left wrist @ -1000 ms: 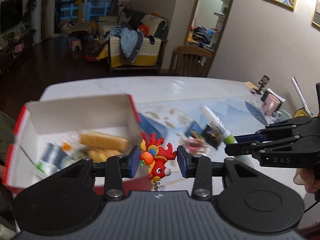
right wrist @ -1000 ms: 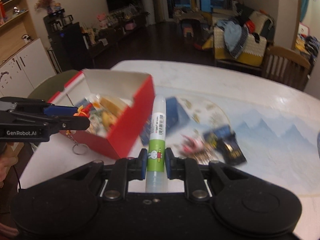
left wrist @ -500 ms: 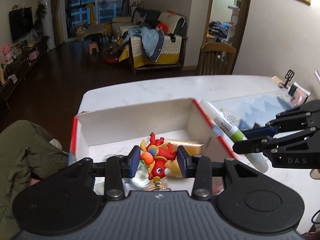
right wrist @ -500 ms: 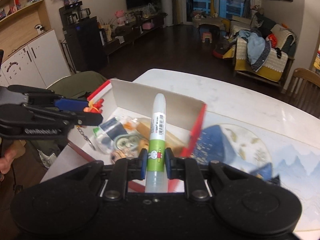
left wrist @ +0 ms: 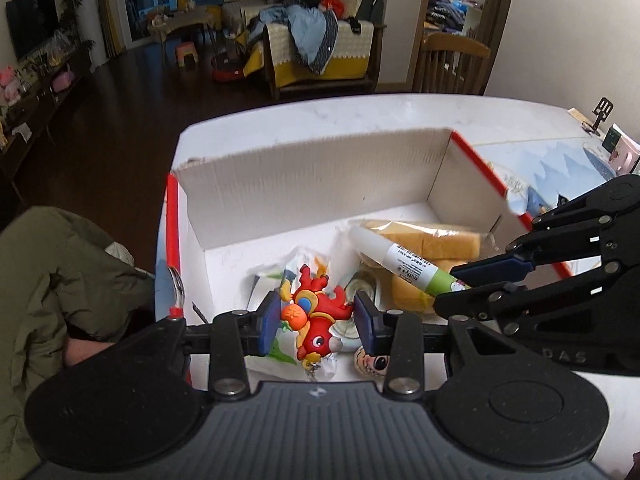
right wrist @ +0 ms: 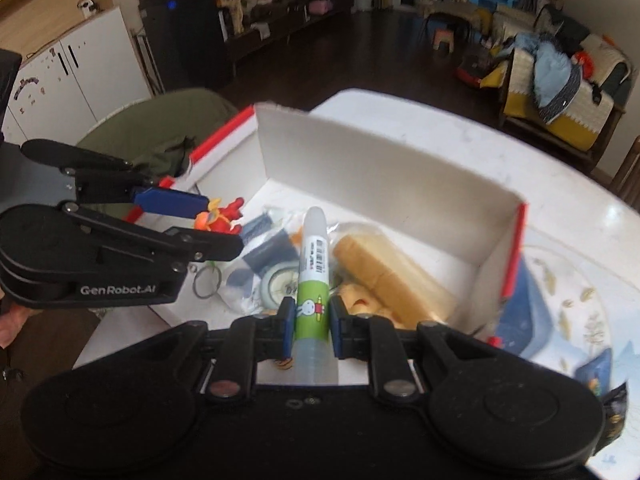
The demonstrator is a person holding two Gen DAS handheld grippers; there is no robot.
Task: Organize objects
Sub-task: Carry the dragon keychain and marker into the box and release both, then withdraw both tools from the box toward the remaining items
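Observation:
My left gripper (left wrist: 316, 320) is shut on a red parrot keychain (left wrist: 316, 320) and holds it over the open red-and-white cardboard box (left wrist: 312, 184). My right gripper (right wrist: 312, 320) is shut on a glue stick (right wrist: 314, 264) with a green label, also over the box (right wrist: 384, 168). In the left wrist view the glue stick (left wrist: 404, 264) points into the box from the right. In the right wrist view the keychain (right wrist: 220, 216) sits in the left gripper (right wrist: 208, 220), its ring hanging below. Wrapped bread (left wrist: 428, 236) and small packets lie inside the box.
The box stands on a white table (left wrist: 320, 116) with a patterned mat (right wrist: 576, 280) to the right. A green jacket on a chair (left wrist: 52, 276) is at the table's left edge. A phone stand and pink item (left wrist: 620, 148) sit at the far right.
Both grippers moved left from above the mat to above the box and came lower over it. Each still holds its object.

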